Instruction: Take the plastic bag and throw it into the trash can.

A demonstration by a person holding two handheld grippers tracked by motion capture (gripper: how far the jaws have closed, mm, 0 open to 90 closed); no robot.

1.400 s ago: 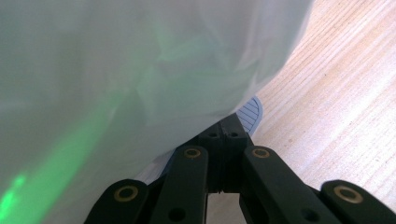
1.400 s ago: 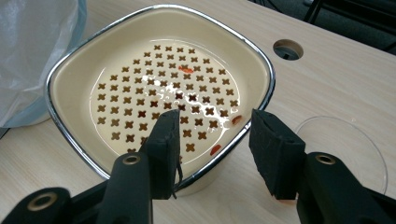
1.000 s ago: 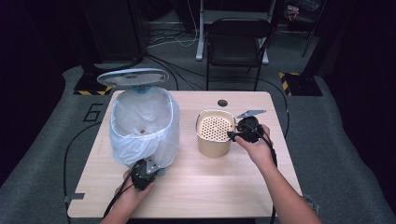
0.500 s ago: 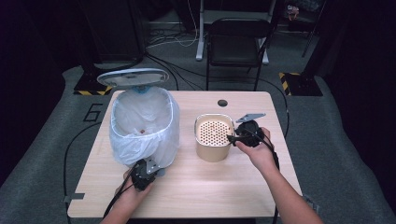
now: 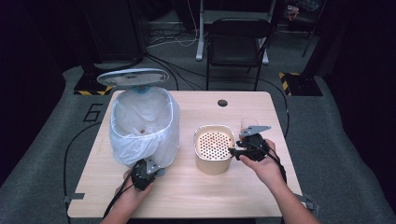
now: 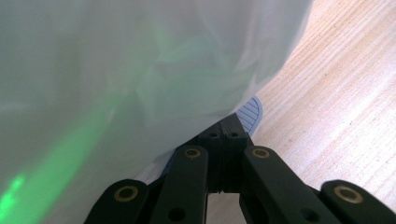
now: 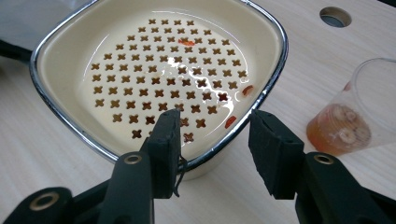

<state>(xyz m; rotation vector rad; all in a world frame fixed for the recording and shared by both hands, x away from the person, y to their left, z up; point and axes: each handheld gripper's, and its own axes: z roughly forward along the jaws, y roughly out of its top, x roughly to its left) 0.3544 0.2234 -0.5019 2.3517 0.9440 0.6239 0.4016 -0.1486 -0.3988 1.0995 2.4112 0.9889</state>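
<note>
Dark studio floor, cables and a folding chair (image 5: 239, 44) lie beyond the wooden table (image 5: 261, 196), on which the work is laid out. Toward the right of the table's middle stands the cream strainer bowl (image 5: 214, 148), square with rounded corners, chrome-rimmed, with a perforated insert (image 7: 163, 74) set inside. A few reddish scraps are seen on the wet insert. It is judged stiff and moderately light, yet slick where wet; the chrome rim (image 7: 261, 98) at the near corner is the likely place to be gripped, one jaw inside and one outside.

The right gripper (image 7: 215, 135) is held level at that corner with its jaws apart, the rim lying between them but not pinched. Just beyond, toward the right edge, a clear plastic cup (image 7: 355, 116) with orange liquid stands close enough to be knocked.

At the left side a bin lined with a white bag (image 5: 142, 128) is placed, its lid (image 5: 133, 77) raised. The left gripper (image 5: 142, 173) is pressed low against the bin's near side; its jaws are seen brought together on the ribbed pedal (image 6: 250, 112) under the bag.
</note>
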